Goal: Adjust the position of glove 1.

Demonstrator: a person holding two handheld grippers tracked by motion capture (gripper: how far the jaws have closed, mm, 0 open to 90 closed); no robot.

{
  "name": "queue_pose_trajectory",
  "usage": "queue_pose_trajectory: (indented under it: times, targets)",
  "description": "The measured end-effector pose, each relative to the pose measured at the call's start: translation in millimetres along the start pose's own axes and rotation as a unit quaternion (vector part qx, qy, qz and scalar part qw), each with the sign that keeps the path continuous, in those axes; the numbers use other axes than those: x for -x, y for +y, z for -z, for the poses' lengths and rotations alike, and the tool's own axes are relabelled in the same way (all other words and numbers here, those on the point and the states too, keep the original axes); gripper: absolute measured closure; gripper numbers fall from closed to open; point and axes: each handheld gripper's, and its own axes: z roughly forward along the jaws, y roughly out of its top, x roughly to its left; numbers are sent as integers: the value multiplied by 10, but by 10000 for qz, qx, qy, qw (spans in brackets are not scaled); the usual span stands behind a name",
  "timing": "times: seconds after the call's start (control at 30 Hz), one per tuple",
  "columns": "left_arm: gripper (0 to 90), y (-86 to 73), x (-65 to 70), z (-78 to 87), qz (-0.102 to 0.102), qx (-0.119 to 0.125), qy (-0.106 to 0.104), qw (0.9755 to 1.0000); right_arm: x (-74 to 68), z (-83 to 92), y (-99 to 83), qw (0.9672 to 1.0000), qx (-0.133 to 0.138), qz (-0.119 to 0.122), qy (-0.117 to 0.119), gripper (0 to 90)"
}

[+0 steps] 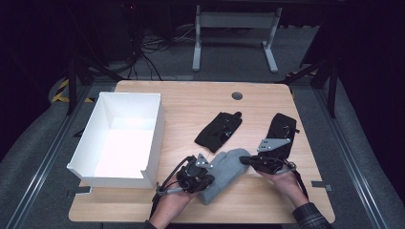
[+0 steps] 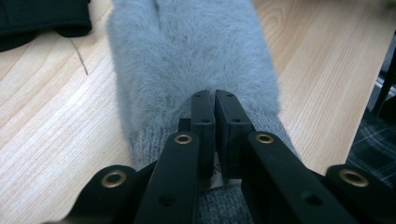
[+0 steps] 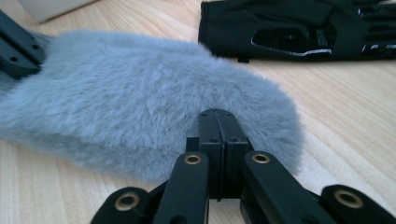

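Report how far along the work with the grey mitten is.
Done: nothing is packed; the white box looks empty. In hand: both grippers grip the grey mitten on the table, the left gripper at its knit cuff, the right gripper at its furry end. Left: the mitten and two black gloves lie outside the box.

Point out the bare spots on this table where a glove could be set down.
Free: the far strip of table between the box and the grommet; the near right corner beside the right hand; the box's floor. Crowded: the middle, where both grippers, left and right, pinch the grey mitten, with two black gloves just behind.
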Motion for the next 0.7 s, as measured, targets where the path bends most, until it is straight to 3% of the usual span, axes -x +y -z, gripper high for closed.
queue_pose_trajectory:
  times: [0.17,0.37,0.53,0.7]
  targets:
    - [887,19,-29,104,93,192,-53,9998,-22,56,7,9999,165,30,-9,900]
    - [900,-24,-223,282,393,450,249,9979,-77,309,-23,9990,423,89,-104,900]
    - [900,-107,-384,125,670,138,271,9973,-94,349,-165,9998,166,8,-71,900]
    - [900,-143,-401,50,716,-45,153,9973,-106,252,-192,10000,-72,43,8,900]
